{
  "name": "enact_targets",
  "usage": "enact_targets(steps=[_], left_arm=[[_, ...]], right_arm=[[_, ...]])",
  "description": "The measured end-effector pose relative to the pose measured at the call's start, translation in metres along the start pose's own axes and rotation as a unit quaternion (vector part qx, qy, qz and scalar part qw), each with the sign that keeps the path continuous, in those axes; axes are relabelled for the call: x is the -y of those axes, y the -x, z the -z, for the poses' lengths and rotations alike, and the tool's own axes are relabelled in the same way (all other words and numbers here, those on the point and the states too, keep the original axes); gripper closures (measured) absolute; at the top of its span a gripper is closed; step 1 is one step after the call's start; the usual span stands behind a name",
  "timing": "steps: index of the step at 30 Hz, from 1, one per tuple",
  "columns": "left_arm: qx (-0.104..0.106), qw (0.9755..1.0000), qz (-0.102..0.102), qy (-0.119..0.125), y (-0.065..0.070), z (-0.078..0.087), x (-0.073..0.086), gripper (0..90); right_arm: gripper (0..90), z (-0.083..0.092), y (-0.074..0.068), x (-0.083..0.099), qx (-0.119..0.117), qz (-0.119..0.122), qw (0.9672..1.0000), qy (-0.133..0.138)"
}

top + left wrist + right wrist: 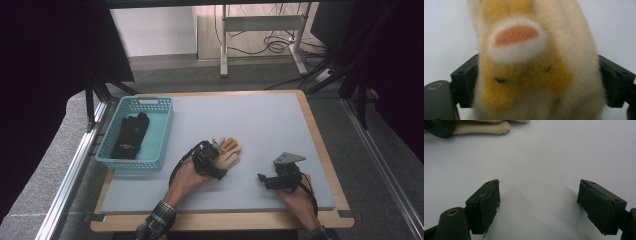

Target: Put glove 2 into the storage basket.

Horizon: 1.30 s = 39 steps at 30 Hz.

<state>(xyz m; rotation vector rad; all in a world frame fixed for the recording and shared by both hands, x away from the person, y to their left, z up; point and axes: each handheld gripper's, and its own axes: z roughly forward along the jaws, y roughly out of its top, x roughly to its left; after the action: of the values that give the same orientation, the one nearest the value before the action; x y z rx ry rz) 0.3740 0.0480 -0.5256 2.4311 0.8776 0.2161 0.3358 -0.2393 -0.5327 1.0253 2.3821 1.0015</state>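
A cream knitted glove [231, 154] with a yellow animal face and a pink patch lies flat near the middle of the grey mat. My left gripper [218, 150] is down over its cuff end. In the left gripper view the glove [534, 62] fills the gap between the two black jaws of the left gripper [537, 82]; its fuzzy sides reach both pads with no squeeze showing. My right gripper [262, 179] rests low on the mat to the right, pointing at the glove. In its own view the right gripper [539, 205] stands open on bare mat, with a glove finger [484, 127] far off.
A teal plastic basket [162, 135] stands at the table's left edge with a black glove [131, 136] inside. The grey mat [260, 120] covers a wooden table top. Dark curtains and metal frame rails flank the table; desk legs and cables stand beyond it.
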Motion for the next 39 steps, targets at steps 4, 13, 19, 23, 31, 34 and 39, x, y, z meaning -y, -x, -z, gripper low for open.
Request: enact_targets(steps=[4,13,19,23,31,34,39], left_arm=[[-0.002,0.9999,0.011,0.004,-0.005,0.004,0.001,21.5],[0.01,0.9994,0.03,0.014,-0.019,0.009,0.003,46.1],[0.018,0.9988,0.043,0.017,-0.023,0.012,0.003,49.5],[0.009,0.9987,0.045,0.021,-0.023,0.016,0.002,49.9],[-0.003,0.9976,0.059,0.036,-0.029,0.032,-0.001,49.8],[-0.007,0.9973,0.062,0.039,-0.031,0.037,-0.002,49.7],[-0.016,0.9966,0.066,0.046,-0.035,0.049,-0.004,49.7]], right_arm=[[17.5,0.0,0.0,0.0,0.0,0.0,1.0,0.0],[17.6,0.0,0.0,0.0,0.0,0.0,1.0,0.0],[17.5,0.0,0.0,0.0,0.0,0.0,1.0,0.0],[17.5,0.0,0.0,0.0,0.0,0.0,1.0,0.0],[17.6,0.0,0.0,0.0,0.0,0.0,1.0,0.0],[17.5,0.0,0.0,0.0,0.0,0.0,1.0,0.0],[17.5,0.0,0.0,0.0,0.0,0.0,1.0,0.0]])
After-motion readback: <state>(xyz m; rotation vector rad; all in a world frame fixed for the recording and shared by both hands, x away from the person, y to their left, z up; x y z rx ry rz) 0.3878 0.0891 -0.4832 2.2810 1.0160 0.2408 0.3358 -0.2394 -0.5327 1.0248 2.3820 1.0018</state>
